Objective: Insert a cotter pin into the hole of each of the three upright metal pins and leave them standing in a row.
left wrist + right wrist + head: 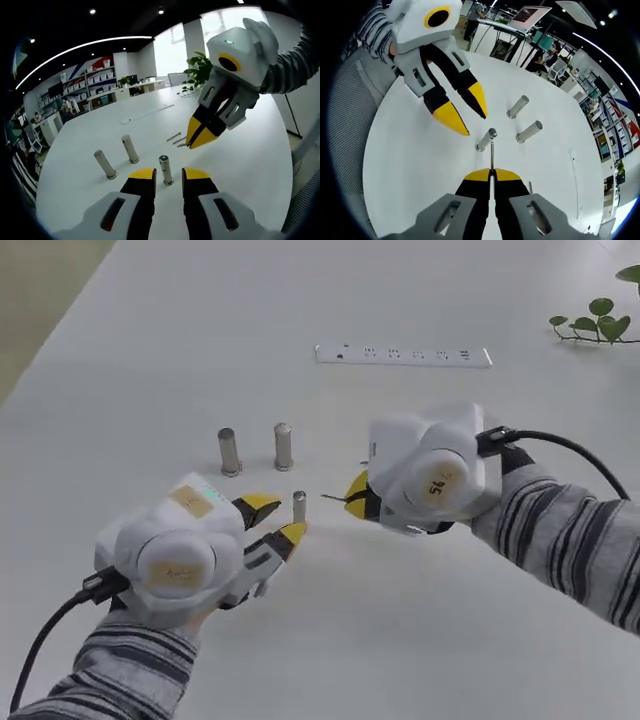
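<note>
Right gripper view: right tongs [491, 175] pinch cotter pin [492, 155]; left tongs [474, 124] parted, empty, flanking metal pin [485, 139].

Open office: shelving [92, 80], desks [131, 90], monitor [527, 14].

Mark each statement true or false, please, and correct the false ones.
1. The right claw holds a cotter pin. True.
2. The left claw is shut on the nearest metal pin. False: it is open, one jaw on each side of that pin.
3. The two farther metal pins stand upright. True.
4. The cotter pin is through a hole. False: its tip is short of the nearest metal pin.
5. The power strip lies beyond the pins. True.
</note>
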The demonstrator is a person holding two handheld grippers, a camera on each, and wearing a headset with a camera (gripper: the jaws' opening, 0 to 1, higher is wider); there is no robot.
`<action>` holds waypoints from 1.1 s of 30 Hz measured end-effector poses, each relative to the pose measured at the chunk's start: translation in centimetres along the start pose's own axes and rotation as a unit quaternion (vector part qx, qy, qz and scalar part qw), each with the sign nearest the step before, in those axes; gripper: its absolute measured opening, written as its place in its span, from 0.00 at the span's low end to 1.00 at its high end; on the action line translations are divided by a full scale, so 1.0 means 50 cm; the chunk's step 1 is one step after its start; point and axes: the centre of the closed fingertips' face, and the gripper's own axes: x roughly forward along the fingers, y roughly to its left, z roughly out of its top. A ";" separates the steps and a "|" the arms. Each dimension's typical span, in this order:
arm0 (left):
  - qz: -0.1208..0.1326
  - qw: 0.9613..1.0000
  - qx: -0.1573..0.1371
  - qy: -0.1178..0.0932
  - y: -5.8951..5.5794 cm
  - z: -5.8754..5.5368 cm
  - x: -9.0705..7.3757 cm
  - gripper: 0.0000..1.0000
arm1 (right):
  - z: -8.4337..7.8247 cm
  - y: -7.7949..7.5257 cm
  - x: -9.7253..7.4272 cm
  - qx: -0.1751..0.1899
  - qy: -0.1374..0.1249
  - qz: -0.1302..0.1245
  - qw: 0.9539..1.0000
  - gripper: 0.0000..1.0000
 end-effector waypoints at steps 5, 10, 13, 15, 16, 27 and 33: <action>0.013 1.000 -0.007 0.008 0.009 -0.012 0.022 0.20 | -0.005 0.000 0.018 0.009 0.009 0.000 1.000 0.00; 0.019 1.000 -0.015 0.016 0.011 -0.023 0.042 0.20 | -0.008 0.001 0.028 0.013 0.015 0.005 1.000 0.00; 0.023 0.999 -0.028 0.019 0.014 -0.029 0.053 0.18 | -0.010 0.002 0.032 0.014 0.017 0.009 1.000 0.00; 0.020 0.999 -0.033 0.020 0.012 -0.030 0.059 0.18 | -0.010 0.004 0.034 0.013 0.017 0.012 1.000 0.00; 0.020 0.999 -0.033 0.020 0.011 -0.031 0.061 0.17 | -0.009 0.005 0.035 0.013 0.016 0.012 1.000 0.00; 0.022 0.998 -0.049 0.029 0.005 -0.043 0.080 0.13 | 0.001 0.006 0.040 0.013 0.010 0.010 1.000 0.00; 0.021 0.998 -0.052 0.033 0.001 -0.047 0.086 0.07 | 0.006 0.007 0.040 0.013 0.008 0.010 1.000 0.00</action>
